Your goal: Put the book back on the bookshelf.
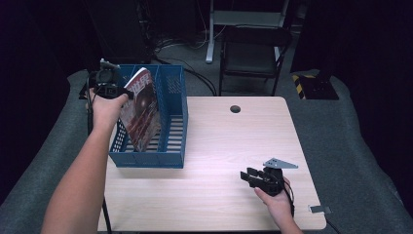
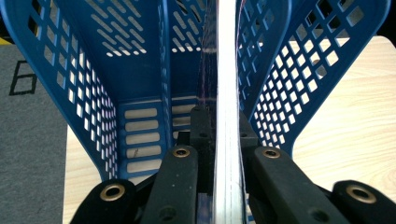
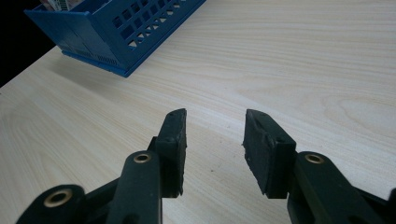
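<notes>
High view overhead; gripper views close; all share blue rack [image 1: 171,117].

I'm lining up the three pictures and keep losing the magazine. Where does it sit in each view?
High view: the magazine stands tilted in the blue file rack, upper left, its top edge held by the left gripper.
Left gripper view: seen edge-on, a pale strip up the centre, clamped between the black jaws.
Right gripper view: a sliver of its top at the upper left corner.
Shared landmark: the blue file rack.

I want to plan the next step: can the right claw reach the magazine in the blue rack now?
Probably yes: the right claw is open and empty, bare table lies between, but the left claw holds the magazine in the rack.
</notes>
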A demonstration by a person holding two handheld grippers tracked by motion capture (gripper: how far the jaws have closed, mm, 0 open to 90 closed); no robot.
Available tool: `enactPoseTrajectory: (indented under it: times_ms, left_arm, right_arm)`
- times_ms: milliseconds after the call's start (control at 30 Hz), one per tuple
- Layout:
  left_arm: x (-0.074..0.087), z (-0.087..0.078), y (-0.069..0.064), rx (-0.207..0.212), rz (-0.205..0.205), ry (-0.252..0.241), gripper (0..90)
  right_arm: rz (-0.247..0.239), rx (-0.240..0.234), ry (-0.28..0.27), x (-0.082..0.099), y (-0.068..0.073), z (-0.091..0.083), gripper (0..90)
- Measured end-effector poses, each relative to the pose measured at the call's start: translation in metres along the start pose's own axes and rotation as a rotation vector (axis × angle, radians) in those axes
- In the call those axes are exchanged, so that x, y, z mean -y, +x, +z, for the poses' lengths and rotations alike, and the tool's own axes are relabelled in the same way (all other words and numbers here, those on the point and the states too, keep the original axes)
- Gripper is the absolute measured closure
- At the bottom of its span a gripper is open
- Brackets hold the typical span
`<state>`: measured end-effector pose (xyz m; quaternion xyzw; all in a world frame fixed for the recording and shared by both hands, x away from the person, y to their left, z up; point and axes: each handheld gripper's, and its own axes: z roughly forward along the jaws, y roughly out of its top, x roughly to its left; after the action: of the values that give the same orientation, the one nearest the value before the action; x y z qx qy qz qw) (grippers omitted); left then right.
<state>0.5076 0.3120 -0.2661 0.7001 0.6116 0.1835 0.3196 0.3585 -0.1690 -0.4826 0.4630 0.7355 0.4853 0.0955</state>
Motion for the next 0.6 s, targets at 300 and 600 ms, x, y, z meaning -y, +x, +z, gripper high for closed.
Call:
enactPoseTrajectory:
  times_ms: [300, 600]
  left_arm:
    - [0.005, 0.008, 0.003, 0.0, 0.004, 0.011, 83.8]
    - [0.01, 0.015, 0.003, 0.004, 0.005, 0.018, 83.8]
  right_arm:
    - [-0.004, 0.0, 0.005, 0.0, 0.0, 0.0, 59.0]
    - [0.001, 0.0, 0.002, 0.0, 0.0, 0.0, 59.0]
